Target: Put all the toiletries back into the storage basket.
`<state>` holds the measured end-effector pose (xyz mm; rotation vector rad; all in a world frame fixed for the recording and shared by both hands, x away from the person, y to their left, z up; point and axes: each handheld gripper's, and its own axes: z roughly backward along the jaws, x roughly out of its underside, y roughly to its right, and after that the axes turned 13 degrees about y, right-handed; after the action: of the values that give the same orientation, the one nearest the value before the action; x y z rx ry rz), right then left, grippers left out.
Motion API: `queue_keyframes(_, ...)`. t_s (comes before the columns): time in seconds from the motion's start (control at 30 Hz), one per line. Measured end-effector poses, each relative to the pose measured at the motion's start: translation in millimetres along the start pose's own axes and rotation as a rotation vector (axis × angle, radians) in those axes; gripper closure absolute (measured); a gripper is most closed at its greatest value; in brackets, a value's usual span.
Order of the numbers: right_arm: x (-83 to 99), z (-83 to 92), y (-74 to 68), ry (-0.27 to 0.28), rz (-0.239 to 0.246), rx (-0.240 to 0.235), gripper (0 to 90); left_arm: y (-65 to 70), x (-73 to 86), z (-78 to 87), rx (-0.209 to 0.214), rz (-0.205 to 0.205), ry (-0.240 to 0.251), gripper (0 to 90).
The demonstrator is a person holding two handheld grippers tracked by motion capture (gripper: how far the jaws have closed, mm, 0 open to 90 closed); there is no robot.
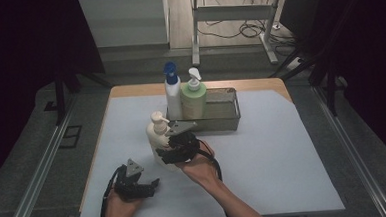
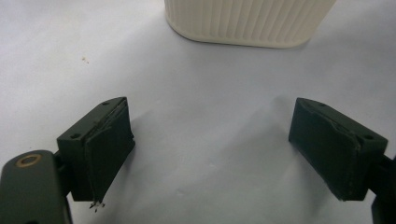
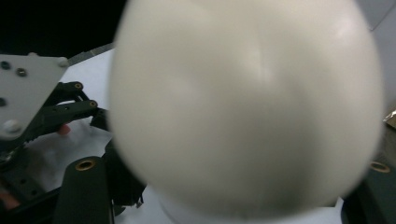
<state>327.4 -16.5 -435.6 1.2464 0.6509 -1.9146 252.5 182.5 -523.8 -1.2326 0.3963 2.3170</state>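
The tall cream pump bottle (image 1: 158,140) is looking top-heavy, so a high or off-centre squeeze could be tipping it toward the metal basket (image 1: 226,117) at one o'clock, where the blue-capped bottle (image 1: 172,92) and green bottle (image 1: 194,97) are standing; the right claw (image 1: 175,149) is straddling the cream bottle at bench (image 1: 283,149) centre, jaws partly spread, though whether the pads are pressing I cannot tell; the left claw (image 1: 147,183) is resting at seven o'clock, spread wide and holding nothing
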Motion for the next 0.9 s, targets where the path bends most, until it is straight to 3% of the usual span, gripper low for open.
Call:
queue_keyframes(0.47, -0.8, 1.5, -1.1, -0.008, 0.005, 0.011, 36.3, 0.0, 0.0, 0.0, 0.000, 0.000, 0.001, 13.1)
queue_keyframes(0.9, -1.9, 27.3, 9.4, -0.020, 0.013, 0.023, 36.7, 0.0, -0.1, 0.0, 0.000, 0.001, 0.000, 13.1)
